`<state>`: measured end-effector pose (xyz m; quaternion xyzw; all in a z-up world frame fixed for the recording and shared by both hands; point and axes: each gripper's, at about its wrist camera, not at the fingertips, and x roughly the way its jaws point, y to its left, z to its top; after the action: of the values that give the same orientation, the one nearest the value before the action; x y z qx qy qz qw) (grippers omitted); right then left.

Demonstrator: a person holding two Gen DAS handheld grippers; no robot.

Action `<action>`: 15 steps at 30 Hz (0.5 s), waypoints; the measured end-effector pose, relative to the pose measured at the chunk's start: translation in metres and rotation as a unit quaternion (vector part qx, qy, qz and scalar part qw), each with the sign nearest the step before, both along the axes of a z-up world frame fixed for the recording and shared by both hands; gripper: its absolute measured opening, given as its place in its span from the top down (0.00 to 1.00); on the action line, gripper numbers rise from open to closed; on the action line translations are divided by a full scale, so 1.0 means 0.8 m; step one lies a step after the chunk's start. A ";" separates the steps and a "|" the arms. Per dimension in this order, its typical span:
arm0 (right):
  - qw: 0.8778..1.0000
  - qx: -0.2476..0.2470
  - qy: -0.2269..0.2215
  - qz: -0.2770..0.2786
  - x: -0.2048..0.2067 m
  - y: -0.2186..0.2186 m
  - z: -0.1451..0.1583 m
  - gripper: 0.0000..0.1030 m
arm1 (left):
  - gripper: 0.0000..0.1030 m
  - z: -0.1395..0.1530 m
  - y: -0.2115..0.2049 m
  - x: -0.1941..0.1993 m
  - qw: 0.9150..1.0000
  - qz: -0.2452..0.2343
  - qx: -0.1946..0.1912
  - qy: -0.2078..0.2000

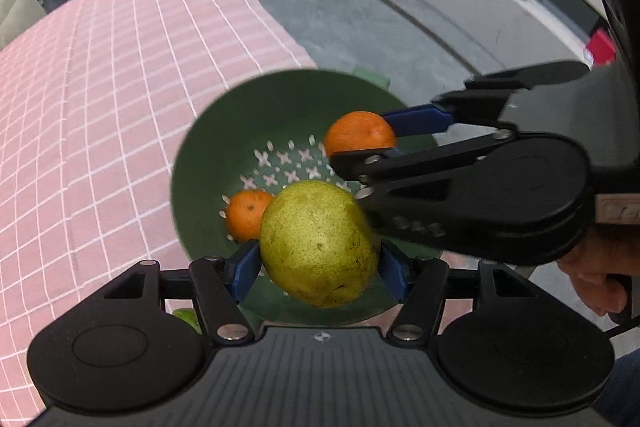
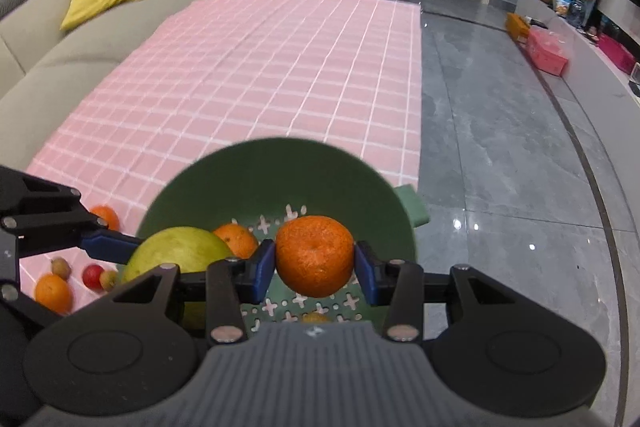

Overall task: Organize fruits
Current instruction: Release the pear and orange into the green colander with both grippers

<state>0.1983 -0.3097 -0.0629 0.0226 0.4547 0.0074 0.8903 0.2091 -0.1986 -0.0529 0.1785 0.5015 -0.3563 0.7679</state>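
Both tools were matte black plastic. The left gripper [image 1: 318, 265] had a ribbed grey top plate with a small white emblem, round discs either side, silver screws at its linkage pivots and blue fingers [image 1: 245, 269]. The right gripper [image 2: 315, 263] looked identical. A bare-skinned hand [image 1: 596, 277] showed behind it.

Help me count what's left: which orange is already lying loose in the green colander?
The small orange on the colander floor beside the pear. The other orange is gripped by the right gripper above it.
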 end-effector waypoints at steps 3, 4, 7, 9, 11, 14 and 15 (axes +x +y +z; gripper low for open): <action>1.000 -0.003 0.021 0.010 0.009 0.005 -0.018 0.61 | 0.30 -0.012 -0.005 -0.001 1.000 0.000 0.018 0.006; 1.000 -0.006 0.027 0.014 0.011 0.006 -0.024 0.61 | 0.30 -0.016 -0.006 -0.001 1.000 0.000 0.023 0.008; 0.999 -0.010 0.040 0.017 0.014 0.006 -0.036 0.61 | 0.30 -0.027 -0.004 0.003 0.999 0.001 0.031 0.015; 0.999 -0.010 0.049 0.016 0.017 0.004 -0.043 0.61 | 0.30 -0.033 -0.003 0.005 0.999 0.003 0.035 0.020; 0.998 -0.008 0.060 0.015 0.019 0.002 -0.049 0.61 | 0.30 -0.037 -0.002 0.007 0.999 0.004 0.036 0.022; 0.997 -0.023 0.064 0.024 0.020 0.008 -0.052 0.60 | 0.30 -0.039 -0.004 0.007 0.999 0.002 0.045 0.020; 0.997 -0.023 0.065 0.025 0.021 0.009 -0.053 0.60 | 0.30 -0.039 -0.006 0.006 0.999 0.002 0.050 0.017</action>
<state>0.2149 -0.3026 -0.1050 -0.0085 0.5119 0.0180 0.8588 0.2142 -0.2031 -0.0841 0.2100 0.5317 -0.3325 0.7501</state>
